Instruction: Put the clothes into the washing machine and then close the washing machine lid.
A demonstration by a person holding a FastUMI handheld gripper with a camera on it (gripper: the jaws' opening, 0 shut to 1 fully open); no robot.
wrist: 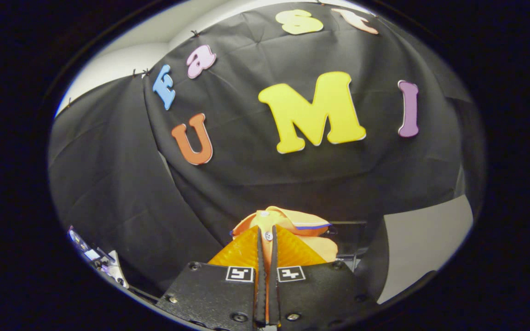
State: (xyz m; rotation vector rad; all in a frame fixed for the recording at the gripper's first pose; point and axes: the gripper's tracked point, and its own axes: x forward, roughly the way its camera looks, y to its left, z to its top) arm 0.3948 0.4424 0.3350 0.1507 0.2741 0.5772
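Note:
An orange garment (288,223) with a collar, white buttons and a blue-edged trim hangs from my gripper (267,239), held up in the air in front of the black cloth wall. Both orange ribbed fingers (242,250) are pressed nearly together, and a thin fold of the garment runs down the narrow slot between them. The collar and part of the body bulge out just ahead of the fingertips and to their right. A corner of a white appliance with a control panel (97,259) sits low to the left of the fingers.
Behind the garment and to its right stands a dark frame or rack (350,241). A pale grey surface (423,239) lies further right. The black cloth wall (256,174) closes off the space straight ahead.

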